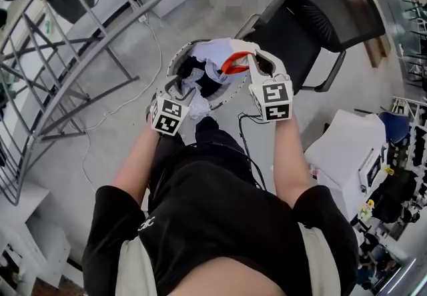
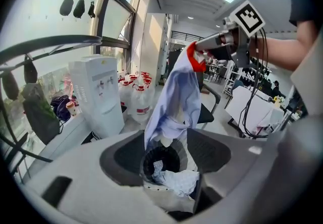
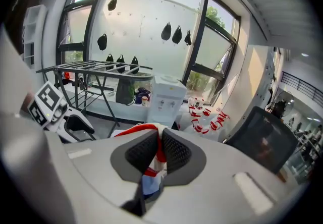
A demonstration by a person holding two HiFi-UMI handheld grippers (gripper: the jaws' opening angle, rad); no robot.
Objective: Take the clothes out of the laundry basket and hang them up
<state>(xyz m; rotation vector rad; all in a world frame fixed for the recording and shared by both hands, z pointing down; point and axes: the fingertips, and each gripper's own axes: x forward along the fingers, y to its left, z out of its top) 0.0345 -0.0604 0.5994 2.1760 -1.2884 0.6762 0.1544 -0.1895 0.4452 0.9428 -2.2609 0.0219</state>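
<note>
The right gripper (image 1: 252, 61) sits just right of the frame's middle in the head view; its jaws are clenched on the red-trimmed edge of a light blue shirt (image 1: 223, 55), and in the right gripper view the red band (image 3: 157, 150) is pinched between the two dark pads. In the left gripper view the same shirt (image 2: 174, 97) hangs from that gripper (image 2: 202, 46) in the upper right of the frame; its lower end drops to the mouth of the laundry basket (image 1: 172, 68).

The left gripper (image 1: 189, 93) is at the basket's near left rim; its jaws stand released and wide apart (image 2: 164, 160), pressing on nothing; through the gap the basket's dark inside shows, with a pale cloth (image 2: 176, 181) draped at its near edge. The head view shows that cloth (image 1: 199, 107) beside the left gripper's tip, and dark clothes (image 1: 208, 81) deeper in the basket.

The basket stands on the grey floor (image 1: 113, 135) in front of the person; a black chair (image 1: 320, 21) is just beside it toward the upper right; a metal drying rack (image 1: 60, 55) fills the upper left, well apart from the basket. In the gripper views a white water dispenser (image 2: 98, 94) stands by the window, with red-capped water bottles (image 2: 136, 92) beside it.
</note>
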